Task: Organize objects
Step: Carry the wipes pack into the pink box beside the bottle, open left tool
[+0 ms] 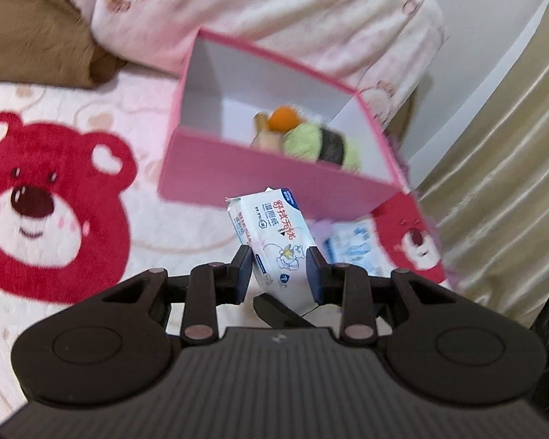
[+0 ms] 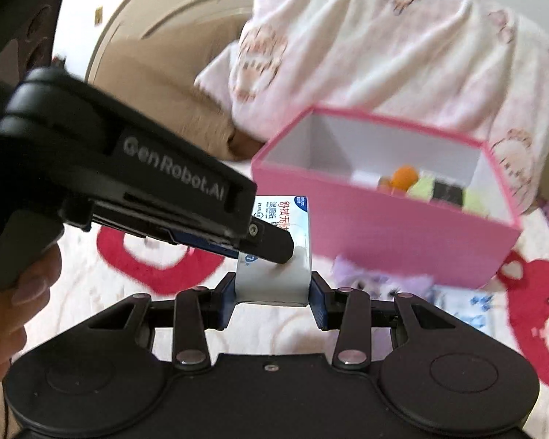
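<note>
Gripping one wipes pack (image 1: 274, 234) from both sides, the left gripper (image 1: 279, 274) and right gripper (image 2: 272, 292) hold it above the bed (image 1: 55, 292), just before the pink box's (image 1: 260, 179) near wall; a second pack (image 1: 355, 250) lies beside the box.

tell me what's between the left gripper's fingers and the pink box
The white wet-wipe pack, clamped by the left gripper, spans that stretch toward the pink cardboard box in the left wrist view.
</note>
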Demonstrator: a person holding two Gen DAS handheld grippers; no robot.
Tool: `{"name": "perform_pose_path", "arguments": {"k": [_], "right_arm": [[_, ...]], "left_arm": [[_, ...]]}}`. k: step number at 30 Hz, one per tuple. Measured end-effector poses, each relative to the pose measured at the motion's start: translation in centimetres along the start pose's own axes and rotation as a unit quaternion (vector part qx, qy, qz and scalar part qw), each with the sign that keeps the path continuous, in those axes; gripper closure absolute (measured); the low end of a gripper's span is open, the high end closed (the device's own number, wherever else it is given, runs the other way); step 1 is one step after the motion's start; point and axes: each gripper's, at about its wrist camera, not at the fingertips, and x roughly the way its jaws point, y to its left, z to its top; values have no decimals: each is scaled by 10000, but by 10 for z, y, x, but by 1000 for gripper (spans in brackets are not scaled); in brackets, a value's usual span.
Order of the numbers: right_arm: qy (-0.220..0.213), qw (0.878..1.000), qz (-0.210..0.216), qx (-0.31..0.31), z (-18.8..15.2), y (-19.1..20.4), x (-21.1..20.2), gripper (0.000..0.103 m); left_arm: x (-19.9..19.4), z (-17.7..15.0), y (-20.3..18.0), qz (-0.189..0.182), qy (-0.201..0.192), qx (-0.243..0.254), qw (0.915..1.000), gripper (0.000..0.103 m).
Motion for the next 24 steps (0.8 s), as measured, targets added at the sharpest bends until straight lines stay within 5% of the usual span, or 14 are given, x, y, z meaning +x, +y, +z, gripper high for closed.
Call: {"name": "perform_pose_path", "arguments": {"k": [6, 12, 24], "right_arm": [[-341, 9989, 85, 300, 55, -17, -12, 57], [-275, 9970, 228, 692, 100, -41, 20, 57], [1241, 9797, 249, 1557, 114, -99, 134, 57]], "left_arm": [[-17, 56, -31, 154, -159, 412, 9989, 73], [6, 105, -44, 527, -121, 632, 9965, 73], [141, 148, -7, 845, 1074, 183, 9905, 73]]}}
